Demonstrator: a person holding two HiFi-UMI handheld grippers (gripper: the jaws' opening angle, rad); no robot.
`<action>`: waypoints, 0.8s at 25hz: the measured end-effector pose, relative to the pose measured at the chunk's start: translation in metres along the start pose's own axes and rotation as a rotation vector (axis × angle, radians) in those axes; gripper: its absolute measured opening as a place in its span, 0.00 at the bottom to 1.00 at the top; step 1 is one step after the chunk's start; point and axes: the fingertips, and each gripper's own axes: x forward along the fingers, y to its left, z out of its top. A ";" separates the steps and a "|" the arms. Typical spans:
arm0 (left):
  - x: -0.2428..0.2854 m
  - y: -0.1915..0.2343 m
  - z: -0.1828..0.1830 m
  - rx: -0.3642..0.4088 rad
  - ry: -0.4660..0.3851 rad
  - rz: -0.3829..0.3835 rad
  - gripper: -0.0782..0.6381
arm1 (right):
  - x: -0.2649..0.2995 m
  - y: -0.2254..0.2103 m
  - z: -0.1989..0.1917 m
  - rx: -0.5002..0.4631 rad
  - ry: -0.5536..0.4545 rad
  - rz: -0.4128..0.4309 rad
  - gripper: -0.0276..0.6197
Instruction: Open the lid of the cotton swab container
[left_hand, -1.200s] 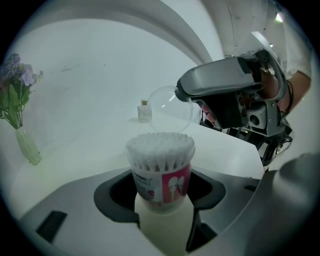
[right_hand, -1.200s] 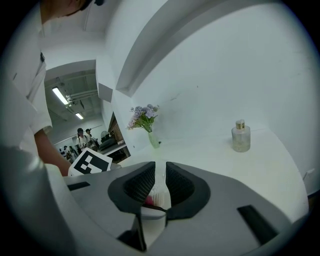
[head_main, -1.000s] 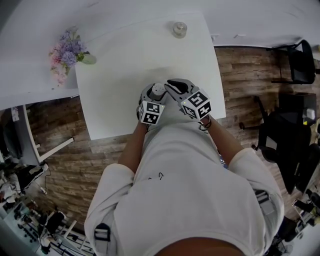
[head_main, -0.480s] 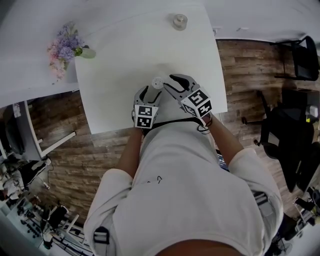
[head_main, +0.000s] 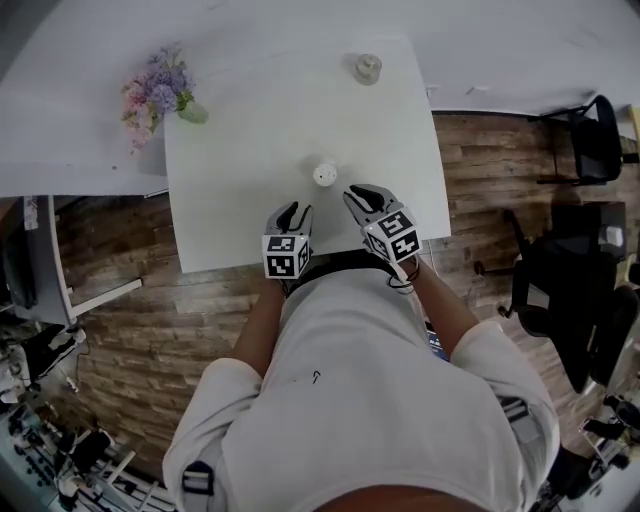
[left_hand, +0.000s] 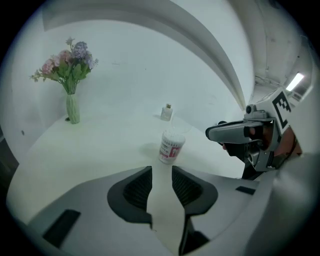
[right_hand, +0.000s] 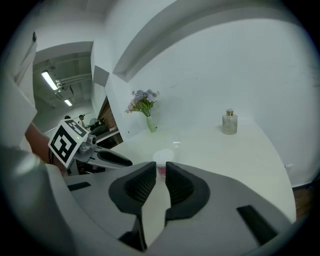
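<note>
The cotton swab container (head_main: 325, 174), a small white tub with a red-printed label, stands alone on the white table (head_main: 250, 120). The left gripper view shows the container (left_hand: 171, 146) with a faint clear lid that seems to be tipped up above its rim. My left gripper (head_main: 297, 211) hangs short of it, toward the near edge. Its jaws have just been closing and now stand a little apart with nothing between them. My right gripper (head_main: 358, 192) is to the container's near right. Its jaws have just been closing too, leaving a narrow empty gap.
A vase of flowers (head_main: 160, 95) stands at the table's far left corner. A small glass bottle (head_main: 367, 68) sits at the far right. The table's near edge lies just under both grippers. Black chairs (head_main: 590, 140) stand on the wood floor to the right.
Both grippers have drawn back from the container toward the person. It was between them a second ago and now stands free. The left jaws have narrowed.
</note>
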 end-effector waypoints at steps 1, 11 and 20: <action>-0.006 0.000 -0.001 0.005 -0.001 0.008 0.29 | -0.002 0.005 -0.004 0.007 0.008 -0.006 0.10; -0.060 -0.036 0.015 0.005 -0.153 0.018 0.14 | -0.029 0.045 -0.036 -0.010 0.054 -0.027 0.04; -0.105 -0.065 -0.009 -0.077 -0.201 -0.011 0.14 | -0.068 0.086 -0.053 -0.030 0.058 -0.083 0.04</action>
